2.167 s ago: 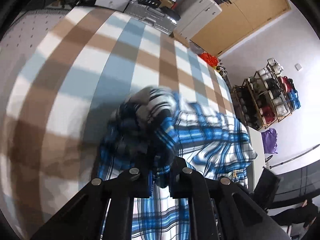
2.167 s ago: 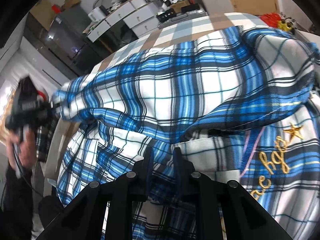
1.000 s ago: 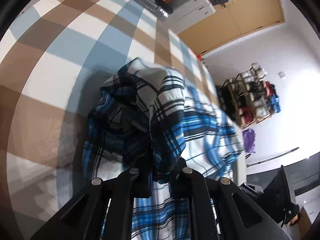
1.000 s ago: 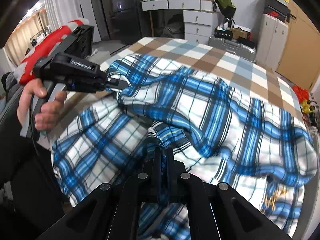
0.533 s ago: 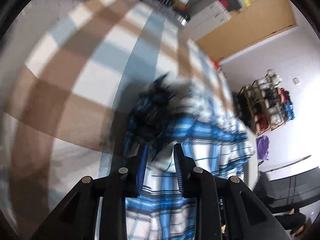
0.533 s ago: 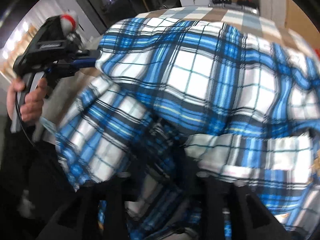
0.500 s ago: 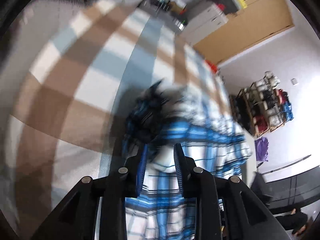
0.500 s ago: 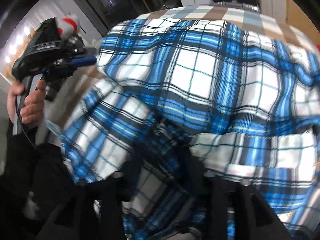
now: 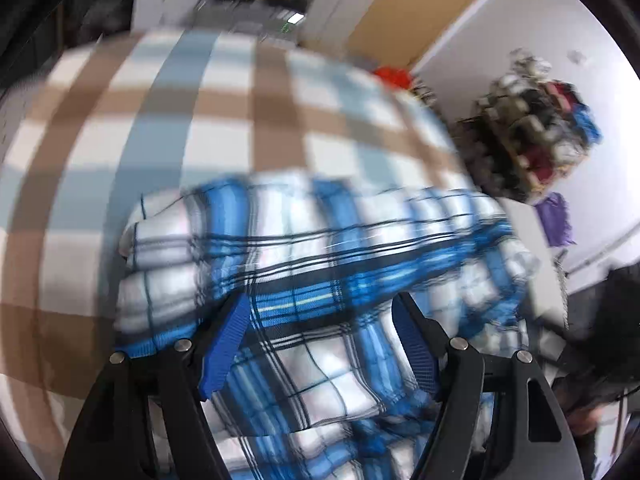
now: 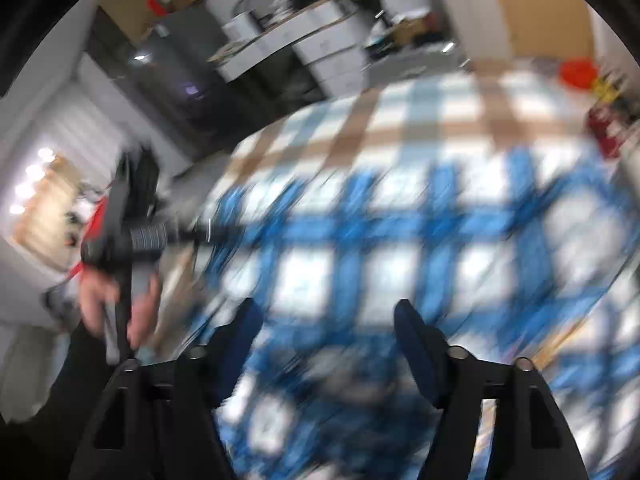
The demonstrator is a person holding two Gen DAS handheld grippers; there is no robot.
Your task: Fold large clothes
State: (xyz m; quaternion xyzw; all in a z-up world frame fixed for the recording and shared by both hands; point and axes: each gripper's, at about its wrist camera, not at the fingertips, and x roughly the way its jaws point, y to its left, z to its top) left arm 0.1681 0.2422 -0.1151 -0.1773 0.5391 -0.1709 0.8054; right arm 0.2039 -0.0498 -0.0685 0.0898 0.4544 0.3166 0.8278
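The brown, pale-blue and white checked bed cover (image 9: pixel 168 128) carries the blue-white plaid garment (image 9: pixel 304 248) – bunched in a heap. Left gripper (image 9: pixel 320 312) and right gripper (image 10: pixel 326 316) are opening above it, nothing clamped.

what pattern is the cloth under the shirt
Brown, pale blue and white checks on the cloth beneath the plaid shirt; clearest in the left wrist view.

A soft woven cloth in blue, white and black plaid makes up the shirt (image 9: pixel 320 264). The checked bed cover (image 9: pixel 160 120) beneath is matt fabric. Matt black plastic forms the left tool (image 9: pixel 320 344), with ribbed blue pads (image 9: pixel 224 344) and shiny metal screws (image 9: pixel 182 345).
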